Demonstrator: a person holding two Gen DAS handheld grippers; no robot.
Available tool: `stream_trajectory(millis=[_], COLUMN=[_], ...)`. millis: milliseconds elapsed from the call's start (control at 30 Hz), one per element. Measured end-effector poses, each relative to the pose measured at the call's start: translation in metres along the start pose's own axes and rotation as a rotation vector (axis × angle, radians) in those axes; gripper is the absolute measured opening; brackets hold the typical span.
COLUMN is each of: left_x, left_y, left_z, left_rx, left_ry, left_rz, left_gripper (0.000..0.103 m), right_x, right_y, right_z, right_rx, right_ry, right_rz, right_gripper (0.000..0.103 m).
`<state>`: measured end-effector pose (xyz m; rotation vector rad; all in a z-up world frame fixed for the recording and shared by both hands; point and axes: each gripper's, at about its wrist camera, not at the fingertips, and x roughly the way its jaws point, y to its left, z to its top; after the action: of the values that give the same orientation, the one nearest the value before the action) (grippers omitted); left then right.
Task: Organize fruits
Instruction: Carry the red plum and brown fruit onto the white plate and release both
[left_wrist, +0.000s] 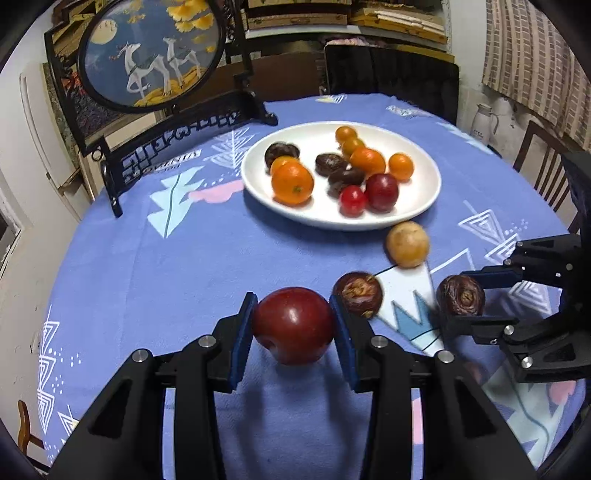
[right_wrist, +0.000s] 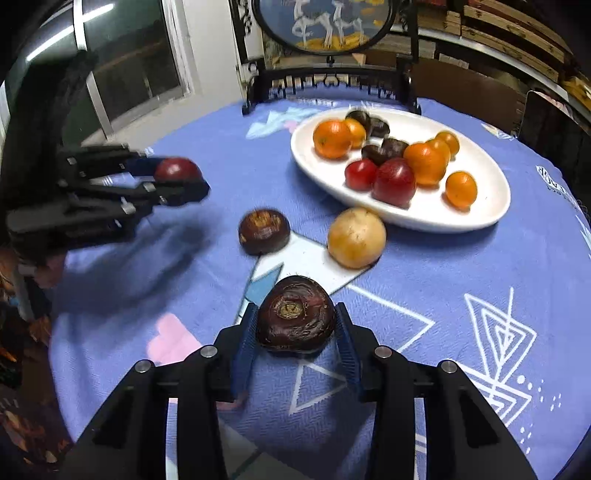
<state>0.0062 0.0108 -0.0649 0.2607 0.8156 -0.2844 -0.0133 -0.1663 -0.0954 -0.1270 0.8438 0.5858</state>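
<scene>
Nearest me: left gripper clamped on red plum, lifted clear for plate. Loose on tablecloth: dark chestnut, yellow fruit beside white plate. Right gripper pinching second chestnut; I judge both headed plateward.

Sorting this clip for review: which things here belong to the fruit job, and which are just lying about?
Part of the job:
- red plum in left gripper
- dark brown fruit in right gripper
- second dark brown fruit and yellow fruit, loose on the cloth
- white plate of fruit

Just lying about:
- framed deer panel
- white jug
</scene>
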Motion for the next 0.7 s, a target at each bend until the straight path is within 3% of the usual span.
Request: stream_trajectory(millis=[333,700], left_x=[-0.018,-0.004], left_y=[-0.024,-0.038], left_z=[0.046,0.091], left_rx=[0.002,0.012], left_ry=[-0.123,-0.154], left_rz=[0.066,0.088], left_gripper=[0.039,0.039], right_x=[-0.063,-0.072], right_y=[-0.019,-0.045], right_z=[0.042,0.070], right_rx=[0.043,0.049], right_ry=[-0.213,-0.269], right_rz=[0.032,0.006], right_gripper=[0.042,0.042])
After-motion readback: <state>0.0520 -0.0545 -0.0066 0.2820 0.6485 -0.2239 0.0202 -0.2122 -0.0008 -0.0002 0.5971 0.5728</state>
